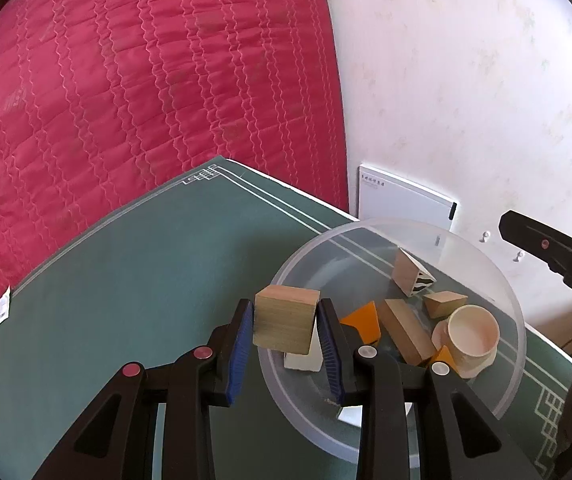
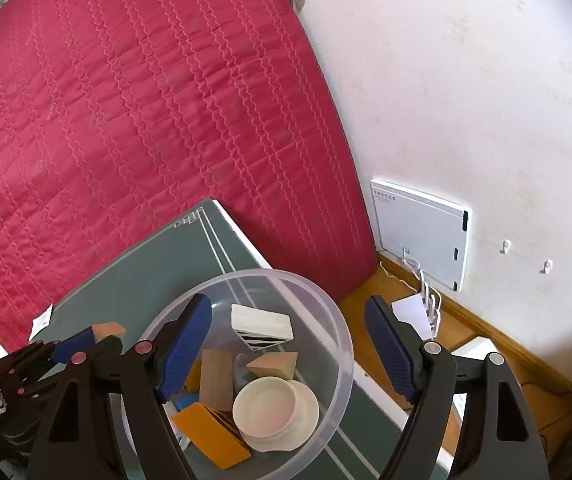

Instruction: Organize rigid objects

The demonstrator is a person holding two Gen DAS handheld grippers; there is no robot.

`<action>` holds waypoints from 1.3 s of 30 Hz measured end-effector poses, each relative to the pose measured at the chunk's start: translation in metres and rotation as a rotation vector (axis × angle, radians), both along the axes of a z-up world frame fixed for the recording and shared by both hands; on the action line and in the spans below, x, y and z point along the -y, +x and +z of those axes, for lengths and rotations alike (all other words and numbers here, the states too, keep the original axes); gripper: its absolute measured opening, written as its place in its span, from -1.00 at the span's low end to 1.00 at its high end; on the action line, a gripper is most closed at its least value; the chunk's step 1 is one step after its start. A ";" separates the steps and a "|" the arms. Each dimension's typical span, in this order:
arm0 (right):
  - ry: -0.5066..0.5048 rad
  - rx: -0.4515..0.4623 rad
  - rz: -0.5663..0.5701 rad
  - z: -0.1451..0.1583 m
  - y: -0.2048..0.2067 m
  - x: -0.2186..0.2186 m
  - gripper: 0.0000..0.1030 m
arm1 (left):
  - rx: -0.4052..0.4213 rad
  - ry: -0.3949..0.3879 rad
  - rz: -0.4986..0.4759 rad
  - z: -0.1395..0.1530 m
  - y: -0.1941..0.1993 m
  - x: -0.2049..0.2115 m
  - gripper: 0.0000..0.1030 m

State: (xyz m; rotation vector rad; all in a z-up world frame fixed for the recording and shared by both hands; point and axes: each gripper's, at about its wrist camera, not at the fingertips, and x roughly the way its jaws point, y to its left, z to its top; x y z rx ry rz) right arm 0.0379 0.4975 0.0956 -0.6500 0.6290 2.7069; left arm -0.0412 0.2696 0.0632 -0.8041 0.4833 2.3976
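Left claw (image 1: 286, 328) clamped on a wooden cube (image 1: 284, 318), held over the near rim of the clear bowl (image 1: 513, 312) on the green surface (image 1: 126, 280). From the right wrist view, only a corner of that cube (image 2: 109, 330) visible. Right claw (image 2: 289, 348) spread wide, empty, above the bowl (image 2: 341, 344). Inside: wooden wedge (image 2: 274, 363), white cup (image 2: 264, 406), orange piece (image 2: 212, 434), striped white block (image 2: 261, 326); lower pieces partly covered. Only in the right wrist view: wooden floor (image 2: 369, 312) with white cables (image 2: 429, 304). Behind: red quilt (image 1: 146, 80), wall panel (image 2: 421, 232).

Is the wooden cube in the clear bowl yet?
Not yet. The wooden cube is clamped in the left gripper, held at the rim of the clear bowl.
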 end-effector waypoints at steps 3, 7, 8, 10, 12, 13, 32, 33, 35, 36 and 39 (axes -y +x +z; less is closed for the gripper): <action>-0.001 -0.002 -0.002 0.000 0.001 -0.001 0.55 | -0.005 -0.007 -0.003 0.000 -0.001 -0.003 -0.33; -0.006 -0.007 -0.017 0.001 0.003 -0.002 0.55 | -0.007 -0.015 -0.010 -0.001 -0.004 -0.010 -0.33; -0.007 -0.007 -0.022 0.001 0.004 -0.003 0.55 | -0.007 -0.017 -0.011 -0.002 -0.005 -0.012 -0.33; -0.012 -0.007 -0.028 0.002 0.004 -0.004 0.55 | -0.006 -0.020 -0.014 -0.003 -0.005 -0.016 -0.33; -0.015 -0.007 -0.034 0.001 0.005 -0.005 0.55 | -0.006 -0.020 -0.020 -0.003 -0.005 -0.019 -0.33; -0.016 -0.006 -0.037 0.001 0.005 -0.006 0.55 | -0.005 -0.020 -0.024 -0.004 -0.006 -0.021 -0.33; -0.023 -0.004 -0.052 0.001 0.010 -0.012 0.55 | 0.107 0.059 -0.073 -0.006 -0.030 -0.042 0.12; -0.023 -0.004 -0.052 0.001 0.010 -0.012 0.55 | 0.109 0.068 -0.069 -0.006 -0.031 -0.040 0.17; -0.021 -0.004 -0.051 0.001 0.011 -0.012 0.55 | 0.122 0.082 -0.062 -0.006 -0.033 -0.035 0.18; -0.019 -0.004 -0.051 0.001 0.011 -0.012 0.55 | 0.125 0.084 -0.055 -0.006 -0.034 -0.032 0.22; -0.015 -0.003 -0.049 0.001 0.011 -0.011 0.55 | 0.128 0.092 -0.027 -0.005 -0.037 -0.022 0.42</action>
